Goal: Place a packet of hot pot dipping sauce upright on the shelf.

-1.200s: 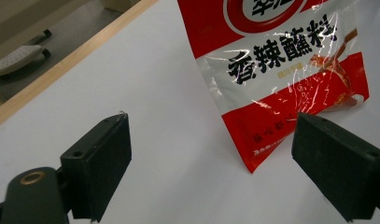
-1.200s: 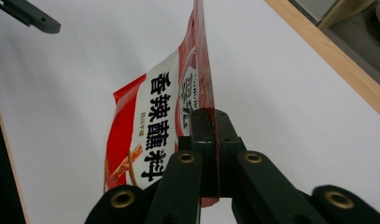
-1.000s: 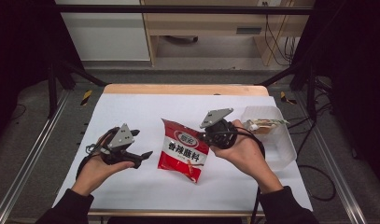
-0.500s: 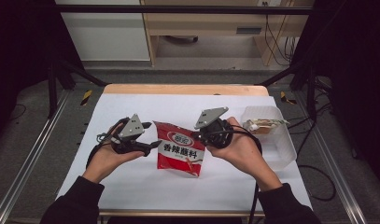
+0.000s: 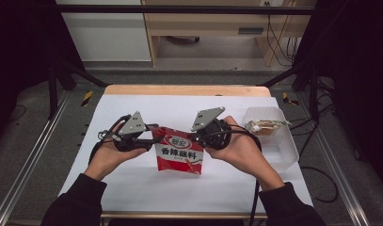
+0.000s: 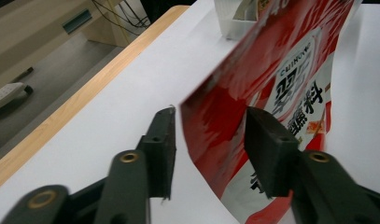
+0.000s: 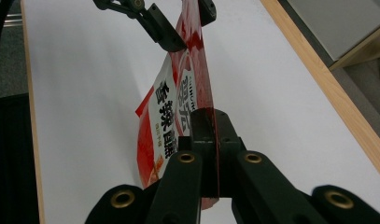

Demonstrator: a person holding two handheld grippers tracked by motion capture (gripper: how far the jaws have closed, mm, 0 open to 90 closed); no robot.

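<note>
Red sauce packet [image 5: 179, 153] held above the white surface [image 5: 132, 193], right tool [image 5: 197, 137] clamped on one top corner, left tool [image 5: 154, 134] just closing, pads astride the other.

Clear tabletop [image 5: 132, 188] except right-side tub [image 5: 274, 146]

Both forearms reached in from the near edge, the left gripper [image 5: 154, 134] and right gripper [image 5: 193, 137] raised and pointed toward each other. The left jaws had just been closing, a gap remaining; the right jaws were clamped together.
</note>
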